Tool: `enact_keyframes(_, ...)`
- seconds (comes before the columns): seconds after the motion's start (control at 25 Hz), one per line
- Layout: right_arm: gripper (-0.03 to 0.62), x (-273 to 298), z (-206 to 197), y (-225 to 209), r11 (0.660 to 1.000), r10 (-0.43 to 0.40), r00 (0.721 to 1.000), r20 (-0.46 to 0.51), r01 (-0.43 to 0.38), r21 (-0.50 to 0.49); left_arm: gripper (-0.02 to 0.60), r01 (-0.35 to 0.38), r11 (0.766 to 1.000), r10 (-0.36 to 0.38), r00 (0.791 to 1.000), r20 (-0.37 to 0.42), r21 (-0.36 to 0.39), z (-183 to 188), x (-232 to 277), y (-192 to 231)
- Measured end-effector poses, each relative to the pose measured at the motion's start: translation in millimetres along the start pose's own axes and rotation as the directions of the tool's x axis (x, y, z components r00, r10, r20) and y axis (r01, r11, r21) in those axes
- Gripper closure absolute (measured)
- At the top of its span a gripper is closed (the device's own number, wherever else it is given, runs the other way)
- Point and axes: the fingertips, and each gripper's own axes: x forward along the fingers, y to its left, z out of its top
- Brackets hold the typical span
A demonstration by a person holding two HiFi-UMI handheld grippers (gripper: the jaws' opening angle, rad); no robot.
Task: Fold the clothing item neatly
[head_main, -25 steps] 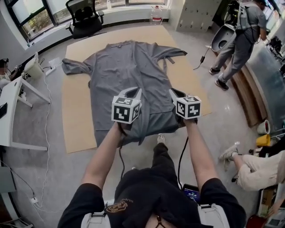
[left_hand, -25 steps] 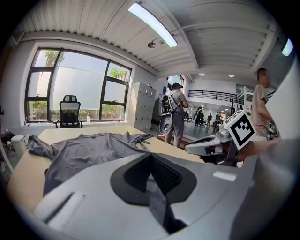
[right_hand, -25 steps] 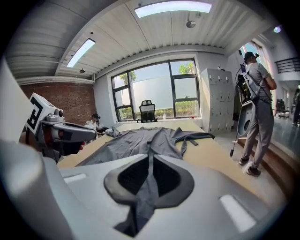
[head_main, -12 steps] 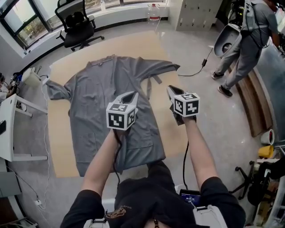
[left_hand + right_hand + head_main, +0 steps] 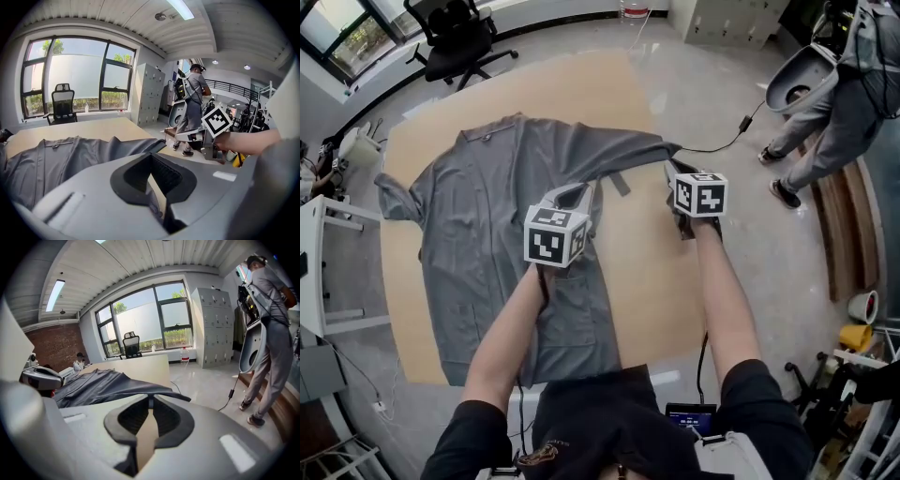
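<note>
Left tool (image 5: 577, 192): jaws closed, empty, above the grey short-sleeved cloth garment (image 5: 487, 220).
Right tool (image 5: 678, 172): closed too, empty, right beside its sleeve end.
Garment: flat on the tan table (image 5: 642, 267), under left tool.

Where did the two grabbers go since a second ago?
Both went forward from the bottom hem: the left gripper is over the middle of the gray garment, the right gripper beside its sleeve. The hem, bunched at them before, lies flat, seemingly let go. Both are shut, empty. The garment stays spread on the tan mat.
</note>
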Motion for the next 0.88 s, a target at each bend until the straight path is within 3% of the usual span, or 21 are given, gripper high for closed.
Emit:
enact_keyframes(0.2,0.572,48,2,-43,0.998,-0.036,0.999,-0.023,0.038,0.053,0.574,-0.011,1.0,0.011,0.999,-0.032,-0.002,2,38,10)
enact_keyframes(0.32,0.455,73,-3,-63,0.988,-0.042,0.998,-0.048,0.049,0.144,0.574,-0.019,1.0,0.019,0.999,-0.047,-0.012,1,53,16)
enact_keyframes(0.56,0.451,100,-19,-80,0.907,0.003,0.998,-0.06,0.023,0.421,0.574,-0.027,0.999,0.025,0.998,-0.06,-0.032,-6,60,23)
enact_keyframes(0.68,0.577,97,-10,-77,0.917,0.0,0.999,-0.033,0.014,0.398,0.574,-0.035,0.999,0.033,0.998,-0.058,-0.041,-8,56,30)
enact_keyframes(0.88,0.583,80,11,-67,0.947,0.007,1.0,-0.001,-0.006,0.321,0.574,-0.042,0.997,0.04,0.999,-0.035,-0.059,-6,39,36)
